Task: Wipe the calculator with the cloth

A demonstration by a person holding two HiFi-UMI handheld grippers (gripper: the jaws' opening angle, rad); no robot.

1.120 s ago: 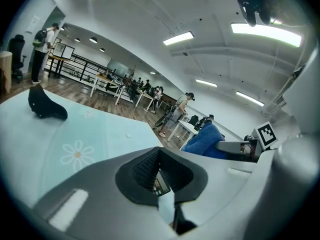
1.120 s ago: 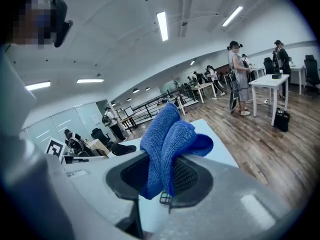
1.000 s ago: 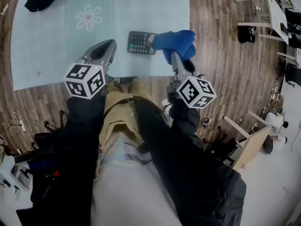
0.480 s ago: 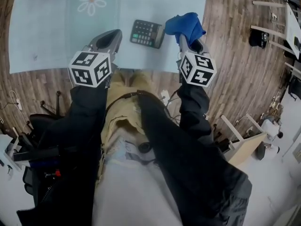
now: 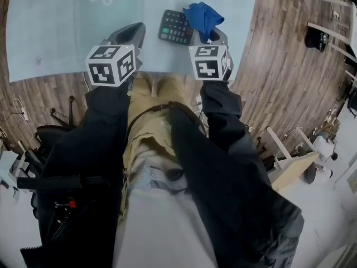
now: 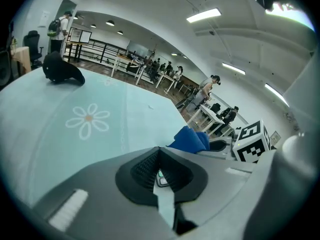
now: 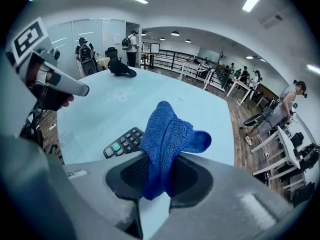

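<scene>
The right gripper [image 7: 155, 184] is pinching the cloth [image 7: 167, 139] in its jaws; best pressing it flat across the calculator [image 7: 125, 142]. The left gripper [image 6: 160, 176] is hovering, jaws closed and empty.

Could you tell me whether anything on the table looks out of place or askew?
Nothing looks spilled or damaged; the calculator lies askew to the table edge, and a black bundle sits at the far corner.

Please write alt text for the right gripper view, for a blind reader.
The right gripper holds a blue cloth between its jaws, above a pale blue table. A dark calculator lies on it, left of the cloth.
</scene>
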